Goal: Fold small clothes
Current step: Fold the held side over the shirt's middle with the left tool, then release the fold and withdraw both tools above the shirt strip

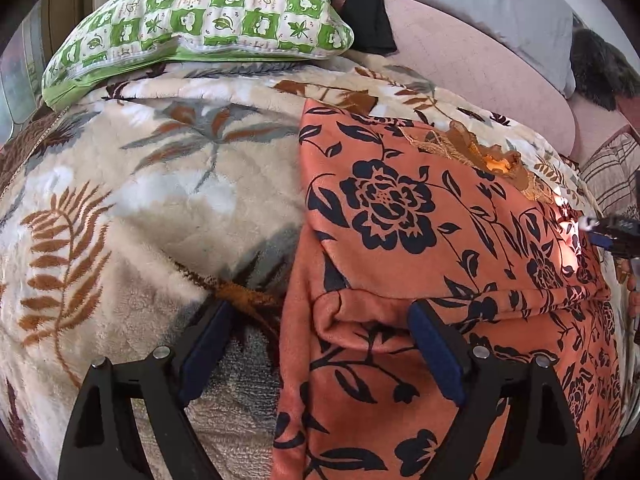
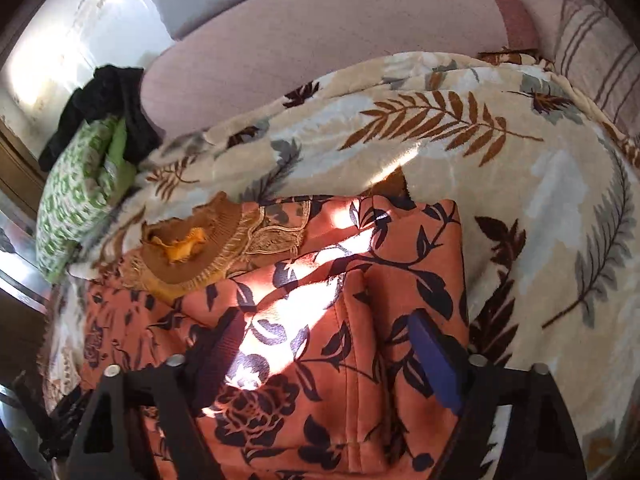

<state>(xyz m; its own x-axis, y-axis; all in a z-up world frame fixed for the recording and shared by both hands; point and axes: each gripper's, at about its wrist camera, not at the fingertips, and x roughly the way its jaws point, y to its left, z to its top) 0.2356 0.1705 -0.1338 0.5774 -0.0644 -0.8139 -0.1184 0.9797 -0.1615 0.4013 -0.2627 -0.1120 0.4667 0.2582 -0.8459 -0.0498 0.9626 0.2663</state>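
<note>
An orange garment with a black flower print [image 1: 420, 248] lies partly folded on a cream leaf-pattern blanket [image 1: 160, 200]. Its brown embroidered neckline [image 1: 472, 148] points to the far right. My left gripper [image 1: 320, 312] is open over the garment's near left edge, with one finger on the blanket and one on the cloth. In the right wrist view my right gripper [image 2: 328, 328] is open over the folded end of the same garment [image 2: 360, 300], and the neckline [image 2: 188, 248] lies at its left. The right gripper's tip [image 1: 608, 232] shows at the left wrist view's right edge.
A green checked pillow [image 1: 200, 28] and a black cloth [image 1: 368, 12] lie at the far end of the blanket. A pink mattress [image 2: 320, 40], a grey pillow [image 1: 500, 4] and a striped cushion [image 2: 592, 52] lie beyond it.
</note>
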